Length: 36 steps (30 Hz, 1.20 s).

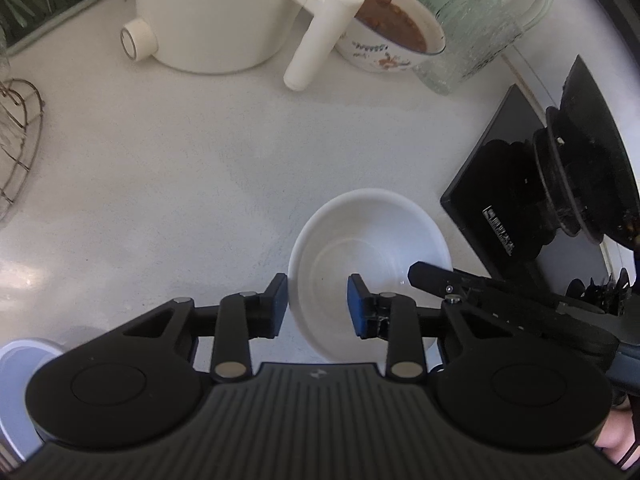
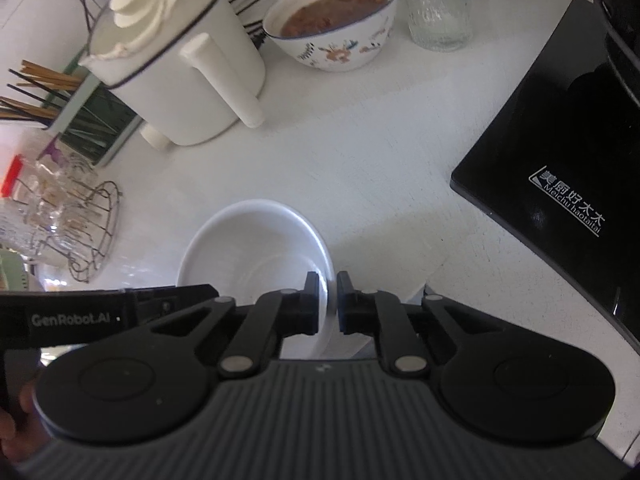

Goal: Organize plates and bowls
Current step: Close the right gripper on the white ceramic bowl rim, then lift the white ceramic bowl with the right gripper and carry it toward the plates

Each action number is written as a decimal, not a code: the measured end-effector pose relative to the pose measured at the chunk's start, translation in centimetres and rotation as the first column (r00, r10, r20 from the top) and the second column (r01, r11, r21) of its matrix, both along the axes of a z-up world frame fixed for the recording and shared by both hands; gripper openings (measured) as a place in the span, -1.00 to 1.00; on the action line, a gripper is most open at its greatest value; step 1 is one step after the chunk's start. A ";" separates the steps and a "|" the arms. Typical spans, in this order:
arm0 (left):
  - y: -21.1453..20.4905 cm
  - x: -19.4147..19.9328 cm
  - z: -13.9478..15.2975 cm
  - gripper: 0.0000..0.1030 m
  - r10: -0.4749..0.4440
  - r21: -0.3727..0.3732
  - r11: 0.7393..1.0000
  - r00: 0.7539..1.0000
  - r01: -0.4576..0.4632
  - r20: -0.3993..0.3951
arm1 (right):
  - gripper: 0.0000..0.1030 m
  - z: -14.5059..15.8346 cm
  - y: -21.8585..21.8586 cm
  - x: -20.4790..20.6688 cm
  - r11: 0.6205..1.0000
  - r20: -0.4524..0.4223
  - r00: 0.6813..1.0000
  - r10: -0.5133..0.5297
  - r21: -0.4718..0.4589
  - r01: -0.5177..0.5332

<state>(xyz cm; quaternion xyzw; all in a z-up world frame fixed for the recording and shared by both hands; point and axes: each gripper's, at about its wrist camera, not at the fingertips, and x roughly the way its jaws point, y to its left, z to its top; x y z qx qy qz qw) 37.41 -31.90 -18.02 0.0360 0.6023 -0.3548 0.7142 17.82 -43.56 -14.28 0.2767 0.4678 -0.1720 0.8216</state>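
A plain white bowl (image 1: 372,232) (image 2: 256,240) stands upright on the pale counter (image 1: 180,168), and both grippers hold it. My left gripper (image 1: 318,304) straddles its left wall, one blue pad against the outside and the other inside, shut on it. My right gripper (image 2: 328,300) is pinched on the thin right rim. The right gripper's black fingers (image 1: 432,276) also show in the left wrist view at the bowl's right edge. In the right wrist view the left gripper (image 2: 192,296) reaches in from the left.
Behind stand a white lidded pot with a handle (image 1: 212,12) (image 2: 180,80), a patterned bowl of brown food (image 1: 392,40) (image 2: 336,28) and a glass jug (image 2: 436,4). A black cooktop (image 2: 560,160) lies right, a wire glass rack (image 2: 92,236) left.
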 end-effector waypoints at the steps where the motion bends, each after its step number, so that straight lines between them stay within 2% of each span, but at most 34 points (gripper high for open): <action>1: 0.2 -0.1 0.4 -0.29 0.003 -0.007 1.000 1.000 -0.003 0.000 | -0.77 0.4 0.1 0.0 1.000 0.003 1.000 0.001 0.003 -0.001; 4: 0.8 -0.3 1.4 -0.29 0.010 -0.020 1.000 1.000 -0.010 0.002 | -0.77 2.2 1.2 -0.1 0.996 0.015 0.999 0.045 -0.080 -0.043; 6: 1.3 -0.3 2.1 -0.29 0.023 -0.026 0.999 1.000 -0.023 0.003 | -0.77 3.0 1.5 -0.1 0.994 0.032 0.998 0.062 -0.093 -0.059; 19: 5.0 -1.1 6.7 -0.29 0.065 -0.058 0.996 0.998 -0.064 0.013 | -0.75 6.5 3.7 -1.1 0.994 0.049 0.995 0.092 -0.059 -0.089; 36: 12.0 -1.6 9.1 -0.28 0.213 -0.096 0.973 0.977 -0.210 0.021 | -0.73 8.7 8.0 0.8 0.972 0.079 0.971 0.225 -0.086 -0.218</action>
